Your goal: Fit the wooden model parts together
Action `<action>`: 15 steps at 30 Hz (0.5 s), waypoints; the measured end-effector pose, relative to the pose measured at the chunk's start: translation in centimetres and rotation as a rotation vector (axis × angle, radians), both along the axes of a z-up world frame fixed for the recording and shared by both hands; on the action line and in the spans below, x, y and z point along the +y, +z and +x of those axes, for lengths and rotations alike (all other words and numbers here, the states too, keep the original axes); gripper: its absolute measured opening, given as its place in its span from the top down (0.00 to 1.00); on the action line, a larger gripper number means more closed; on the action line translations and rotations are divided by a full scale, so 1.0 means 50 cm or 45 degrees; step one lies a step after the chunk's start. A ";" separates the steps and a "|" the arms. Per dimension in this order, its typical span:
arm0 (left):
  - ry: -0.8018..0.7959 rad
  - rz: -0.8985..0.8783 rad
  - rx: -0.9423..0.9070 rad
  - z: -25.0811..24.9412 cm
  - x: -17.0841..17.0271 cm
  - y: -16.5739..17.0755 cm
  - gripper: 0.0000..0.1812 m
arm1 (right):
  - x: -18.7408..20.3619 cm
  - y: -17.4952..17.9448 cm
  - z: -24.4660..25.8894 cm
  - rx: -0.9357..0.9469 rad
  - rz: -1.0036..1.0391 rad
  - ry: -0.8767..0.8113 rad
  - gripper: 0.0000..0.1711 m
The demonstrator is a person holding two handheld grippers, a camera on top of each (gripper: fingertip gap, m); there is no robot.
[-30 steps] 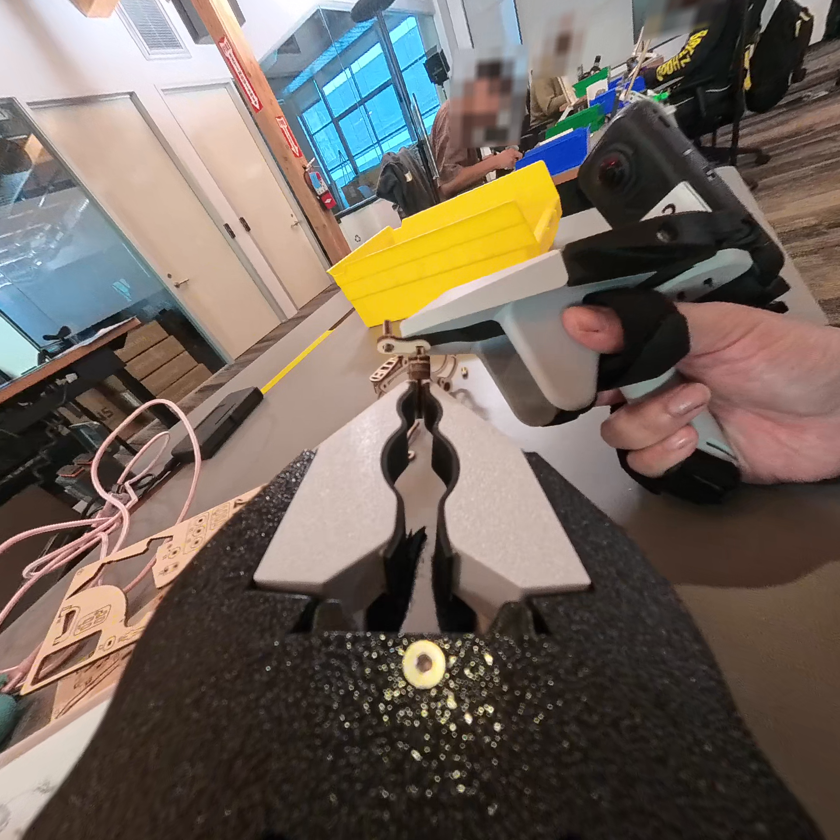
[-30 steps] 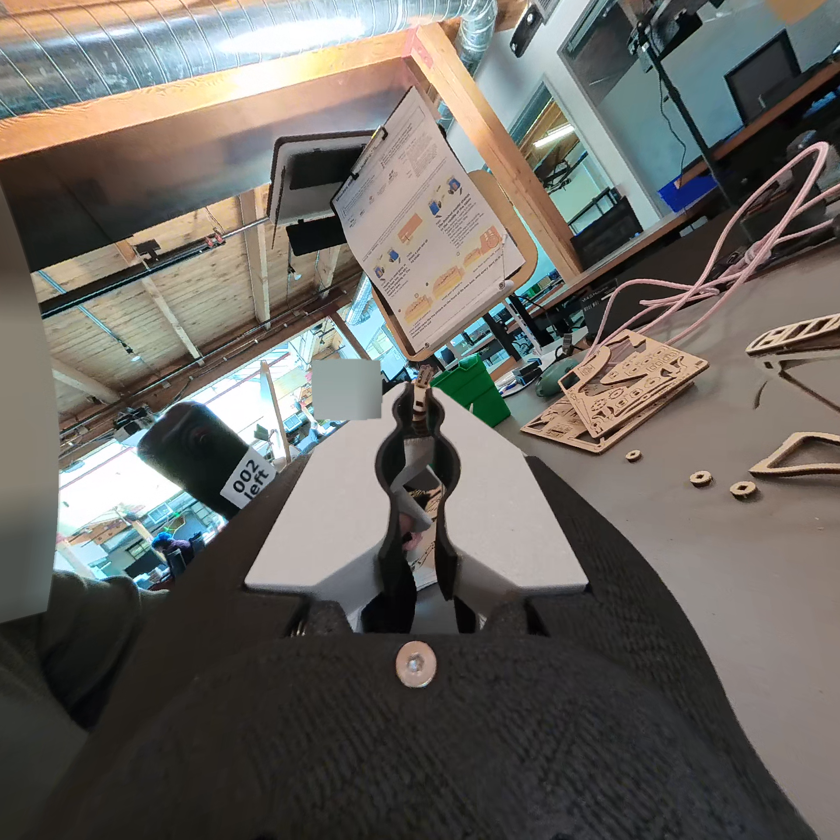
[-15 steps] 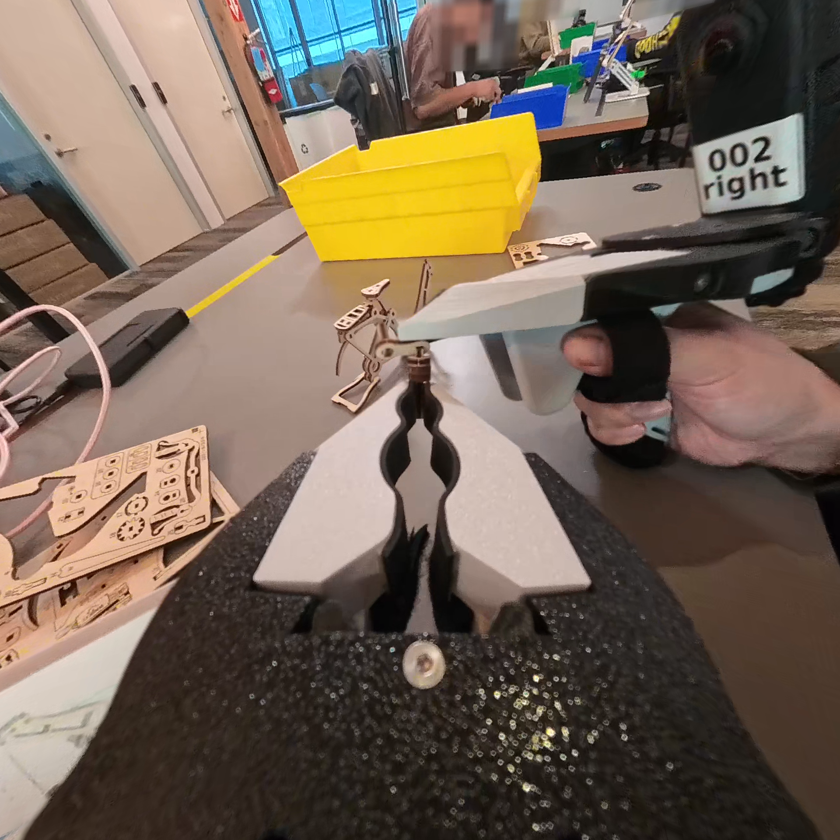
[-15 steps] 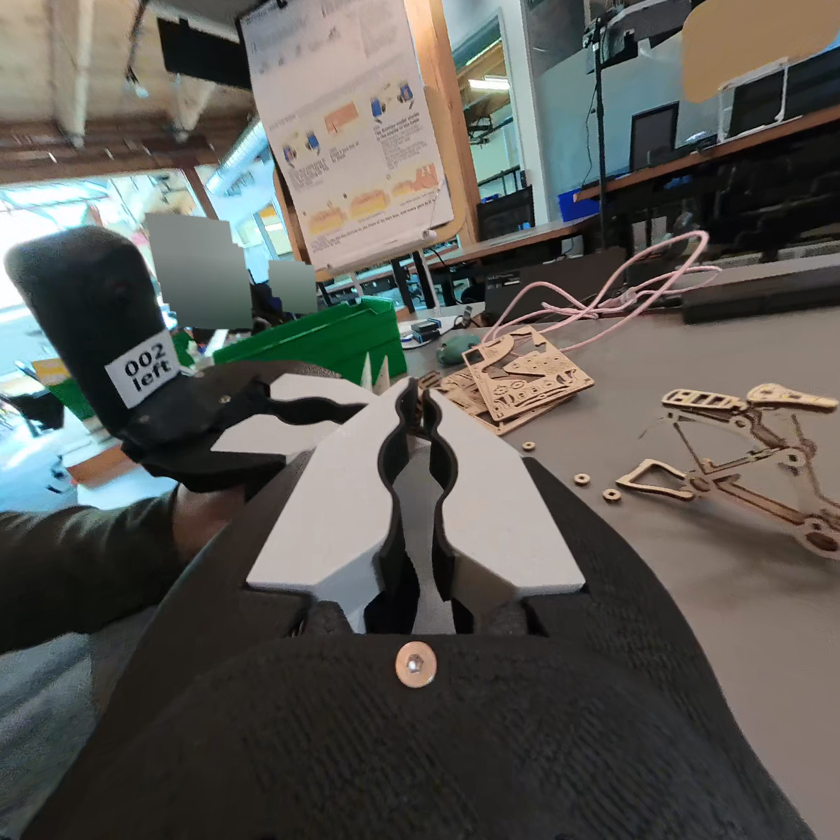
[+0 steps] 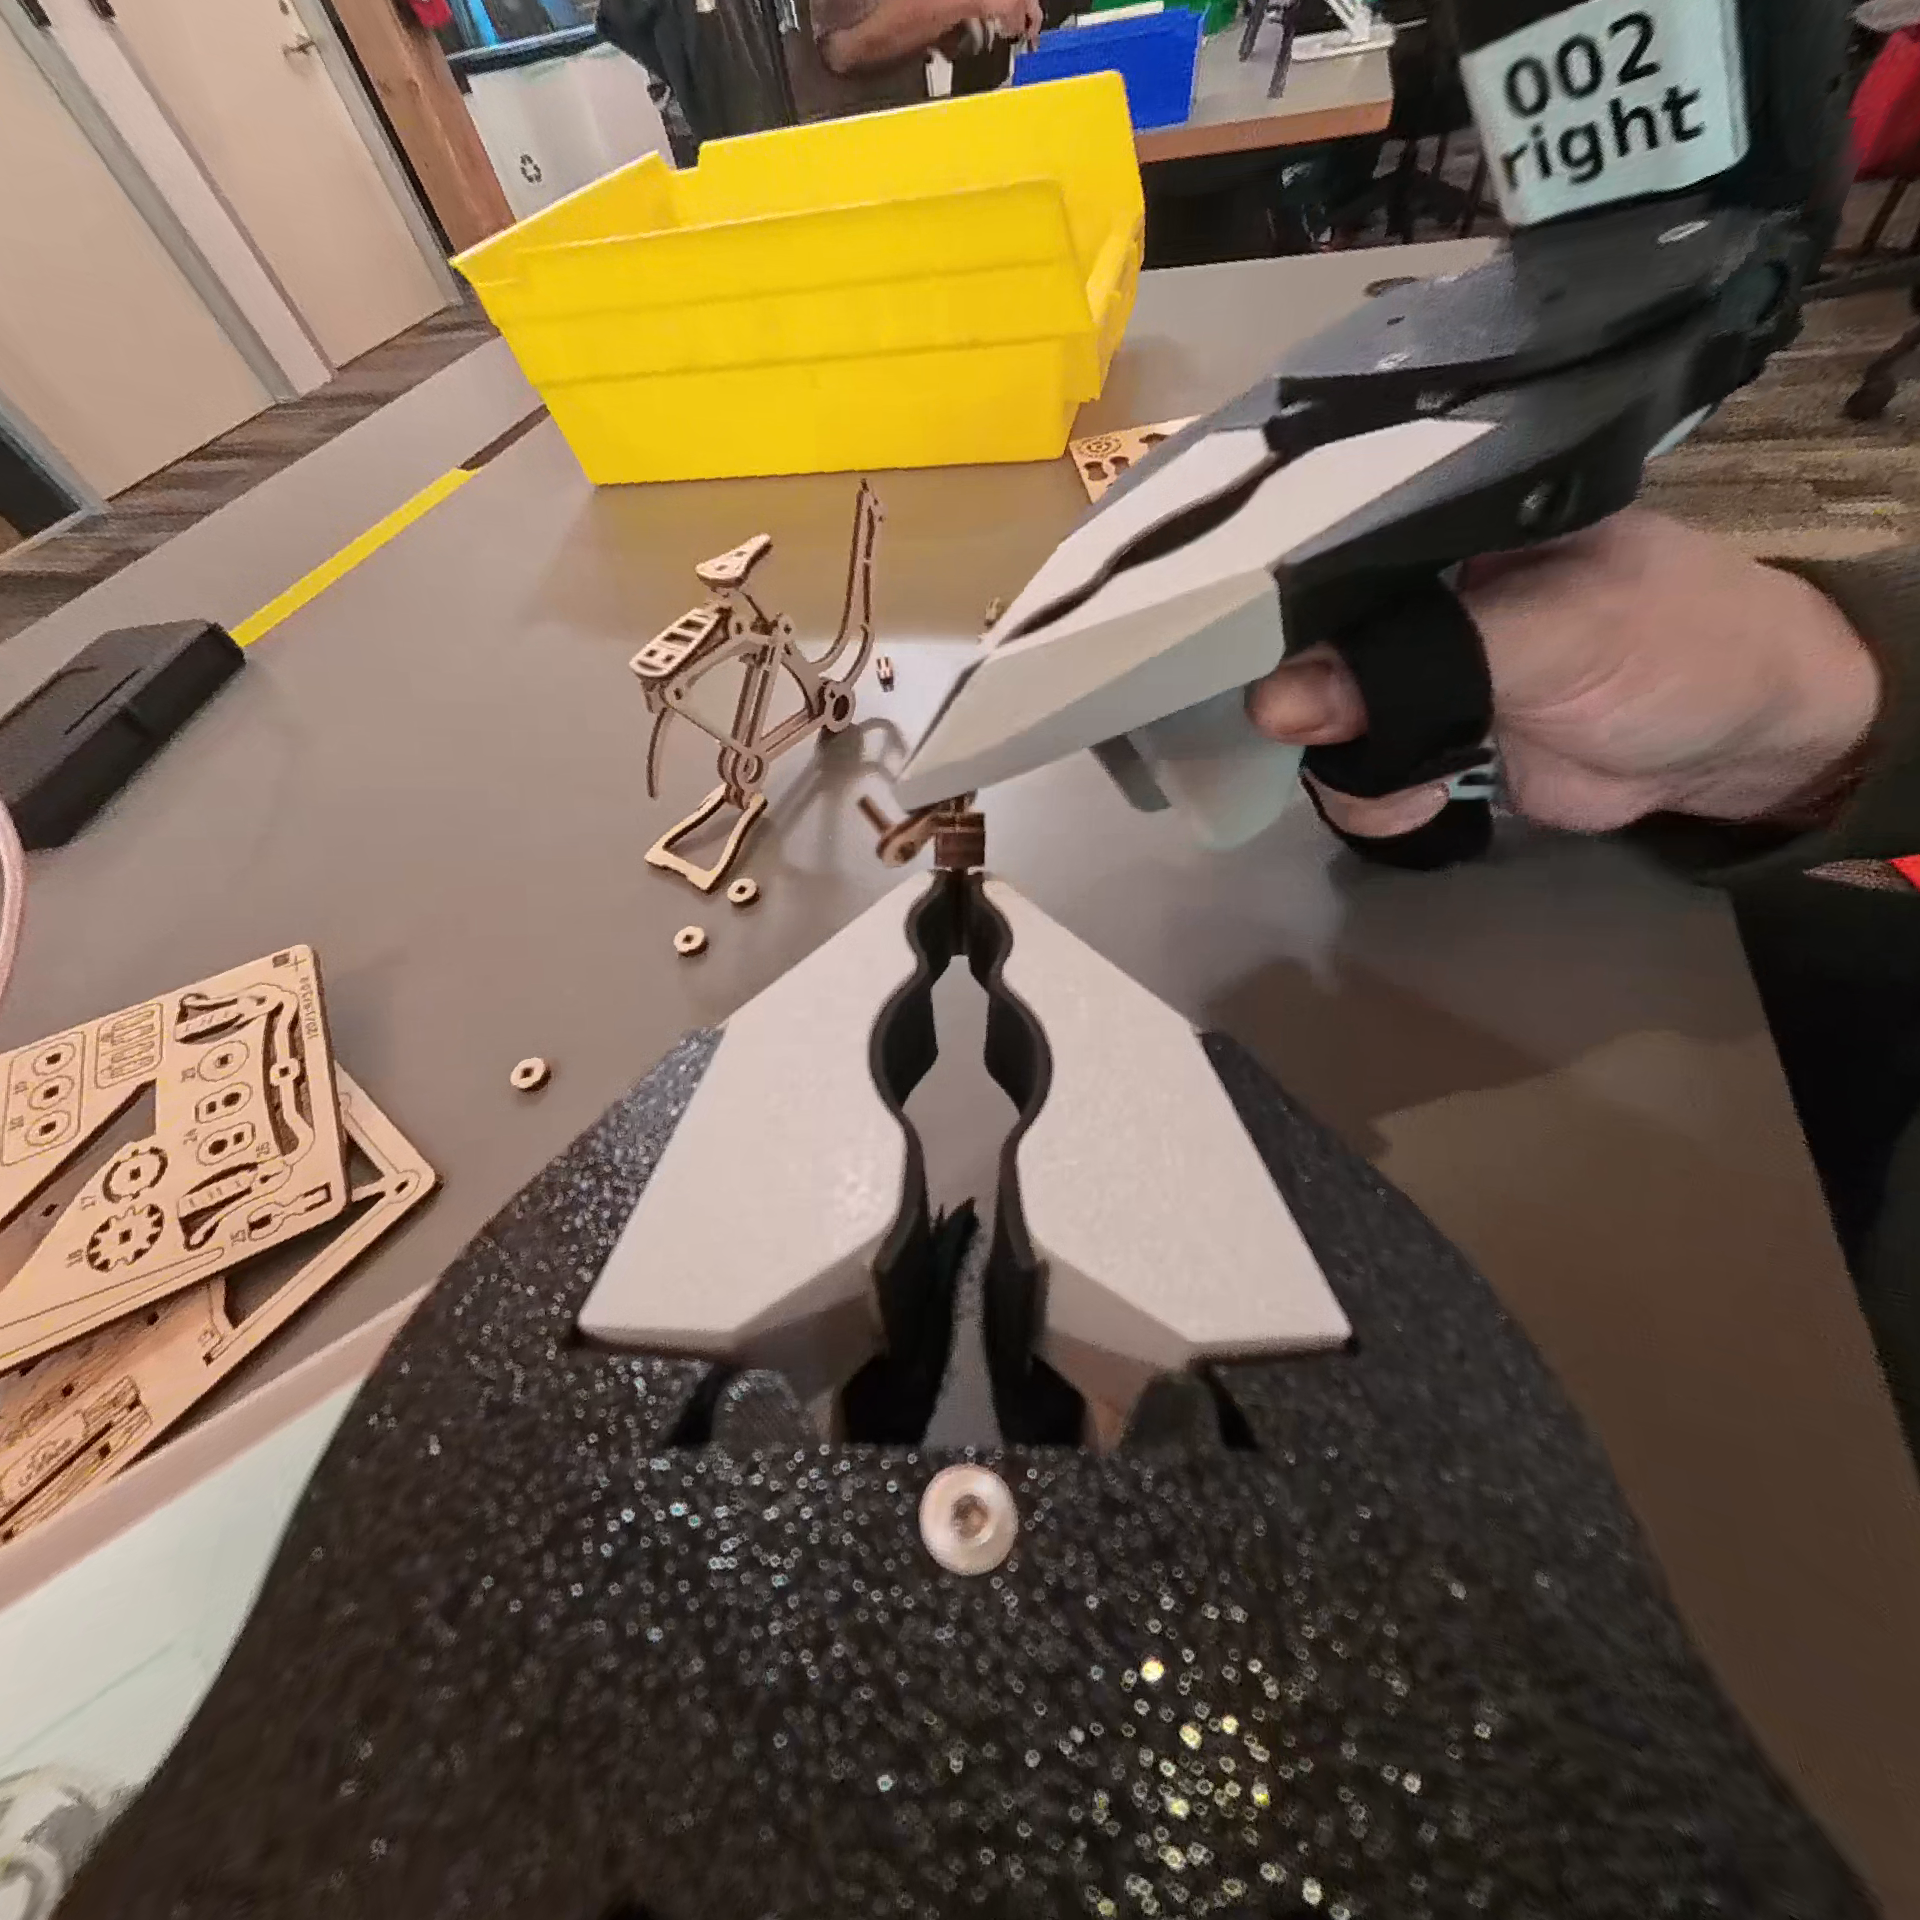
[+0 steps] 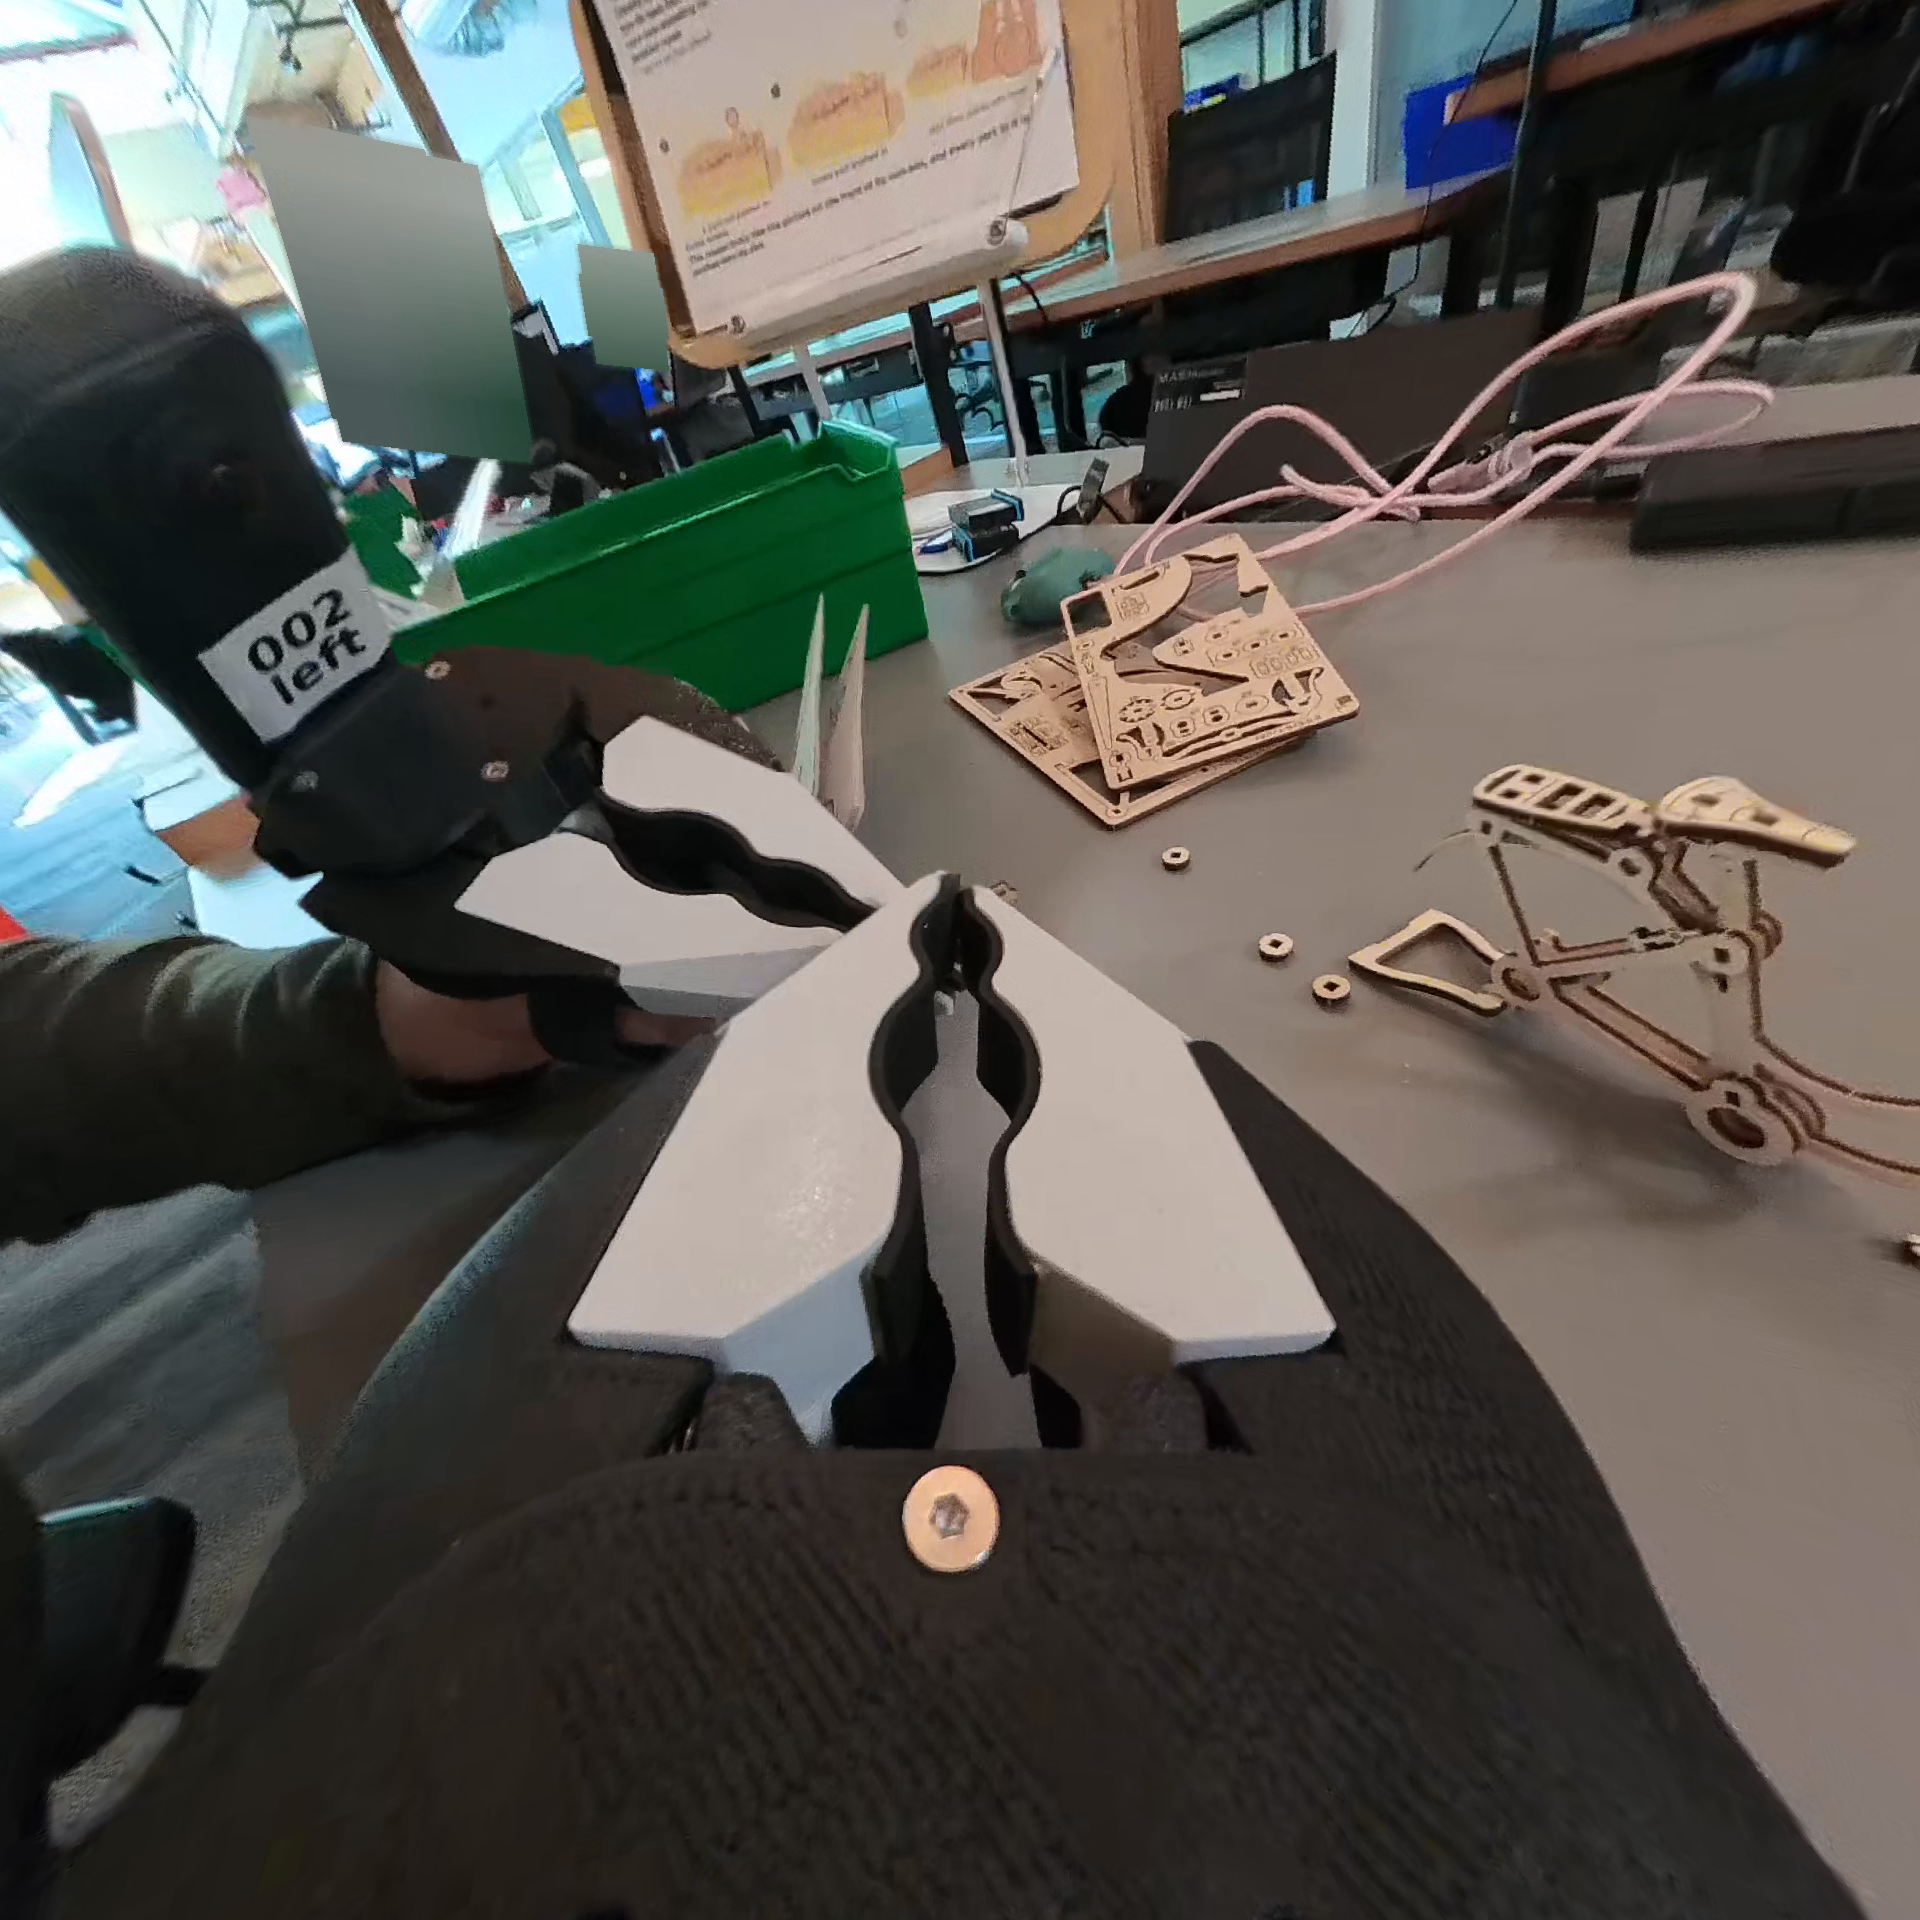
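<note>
My left gripper is shut on a small stacked wooden piece that sticks out of its tips. My right gripper comes in from the right, held by a hand. It is shut, with its tip on a small wooden crank arm joined to that piece. In the right wrist view my right gripper meets the left gripper tip to tip, and the small parts are hidden. A partly built wooden bicycle frame stands on the grey table just beyond; it also shows in the right wrist view.
A yellow bin stands behind the frame. Laser-cut wooden sheets lie at the left, also in the right wrist view. Loose wooden washers are scattered nearby. A green bin, a pink cable and an instruction sheet on a stand are farther off. Less than 4 cm separates the two grippers' tips.
Both grippers have stayed tip to tip and dropped and tilted down toward the table. The bicycle frame and wooden sheets have come into fuller view. The right gripper now angles down from the upper right.
</note>
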State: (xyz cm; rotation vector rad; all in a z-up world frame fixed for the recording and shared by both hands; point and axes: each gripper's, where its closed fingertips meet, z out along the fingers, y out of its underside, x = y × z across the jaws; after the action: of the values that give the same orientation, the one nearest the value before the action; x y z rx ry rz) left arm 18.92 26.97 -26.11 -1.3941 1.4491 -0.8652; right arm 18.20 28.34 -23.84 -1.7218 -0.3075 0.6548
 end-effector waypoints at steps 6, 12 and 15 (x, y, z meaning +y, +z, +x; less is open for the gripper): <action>-0.043 -0.038 0.100 0.000 -0.011 -0.025 1.00 | -0.014 -0.004 0.033 -0.100 0.006 -0.047 1.00; 0.005 0.062 0.142 -0.004 0.003 -0.030 1.00 | -0.048 -0.072 0.057 -0.453 -0.184 0.085 1.00; 0.093 0.136 0.062 -0.015 0.032 0.001 1.00 | -0.054 -0.082 0.039 -0.518 -0.169 0.227 0.99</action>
State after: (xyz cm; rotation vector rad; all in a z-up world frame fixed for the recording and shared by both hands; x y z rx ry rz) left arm 18.17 28.56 -26.07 -1.3872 1.4511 -0.7019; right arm 20.14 25.66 -27.94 -1.9666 -0.7218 0.4543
